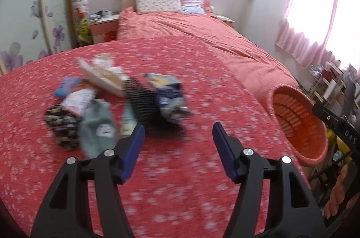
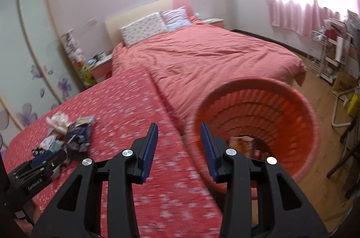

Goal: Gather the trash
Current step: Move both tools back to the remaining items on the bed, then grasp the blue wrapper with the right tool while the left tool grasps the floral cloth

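- Trash pile (image 1: 117, 100) lies on the red flower-print bedspread (image 1: 180, 181), left of centre in the left wrist view; frame is motion-blurred, so small print is unreadable.
- Pile makeup, left to right: dark patterned pouch or wrapper (image 1: 60, 125); pale green soft item (image 1: 96, 130); white torn packaging (image 1: 105, 78) at the back; black-and-white striped piece (image 1: 141, 100); blue and yellow printed wrapper (image 1: 168, 91).
- Pile as a whole is spread wider across the bed than deep; its long axis runs roughly left to right in the left wrist view. Items overlap and touch; no single heading can be told.
- Left claw (image 1: 178, 134): jaws stand wide apart, nothing between them, hovering over bare bedspread just short of the pile.
- Right claw (image 2: 178, 132): jaws about half apart; no item is gripped. Bedspread edge and basket rim show in the gap behind them.
- Orange slatted basket (image 2: 281, 116) is at the right, off the bed's edge, mouth tipped toward the camera; some wrappers (image 2: 243, 143) lie in its bottom.
- In the left wrist view the same basket sits at the far right, with the person's hand (image 1: 342, 193) below it.
- Pink quilt (image 2: 213, 57) and pillows (image 1: 157, 1) are at the bed's head.
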`<state>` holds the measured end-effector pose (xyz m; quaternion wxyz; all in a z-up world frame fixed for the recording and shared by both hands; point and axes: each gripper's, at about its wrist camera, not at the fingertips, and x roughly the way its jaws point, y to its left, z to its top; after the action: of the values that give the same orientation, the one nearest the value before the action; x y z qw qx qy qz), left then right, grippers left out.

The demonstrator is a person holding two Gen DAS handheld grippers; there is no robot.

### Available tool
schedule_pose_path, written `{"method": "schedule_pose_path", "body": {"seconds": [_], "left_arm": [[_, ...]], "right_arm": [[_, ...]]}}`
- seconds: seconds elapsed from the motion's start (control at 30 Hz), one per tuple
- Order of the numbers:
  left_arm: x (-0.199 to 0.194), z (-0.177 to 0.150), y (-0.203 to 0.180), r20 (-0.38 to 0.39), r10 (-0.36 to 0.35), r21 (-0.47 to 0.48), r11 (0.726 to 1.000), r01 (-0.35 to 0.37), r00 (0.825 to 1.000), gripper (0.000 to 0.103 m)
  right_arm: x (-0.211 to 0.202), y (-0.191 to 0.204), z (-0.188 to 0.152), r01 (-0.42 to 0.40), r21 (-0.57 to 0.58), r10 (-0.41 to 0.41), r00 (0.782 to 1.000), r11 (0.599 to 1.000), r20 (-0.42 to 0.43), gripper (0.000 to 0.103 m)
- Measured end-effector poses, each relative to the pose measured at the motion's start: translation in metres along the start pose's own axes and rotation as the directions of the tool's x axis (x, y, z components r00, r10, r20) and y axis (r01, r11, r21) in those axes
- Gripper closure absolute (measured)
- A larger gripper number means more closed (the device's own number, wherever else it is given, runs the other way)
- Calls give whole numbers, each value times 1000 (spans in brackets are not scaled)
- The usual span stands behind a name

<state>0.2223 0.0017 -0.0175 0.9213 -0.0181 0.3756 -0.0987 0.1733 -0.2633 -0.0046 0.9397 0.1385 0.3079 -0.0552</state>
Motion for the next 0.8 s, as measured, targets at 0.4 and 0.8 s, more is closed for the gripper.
{"method": "schedule_pose_path", "body": {"seconds": [0.4, 0.8], "left_arm": [[-31, -2, 104, 31, 129, -145, 982, -124, 991, 38], [-30, -9, 162, 2, 154, -255, 956, -148, 988, 38]], "right_arm": [[48, 114, 0, -169, -144, 152, 981, 975, -121, 63], [112, 169, -8, -200, -159, 156, 954, 967, -256, 54]]}}
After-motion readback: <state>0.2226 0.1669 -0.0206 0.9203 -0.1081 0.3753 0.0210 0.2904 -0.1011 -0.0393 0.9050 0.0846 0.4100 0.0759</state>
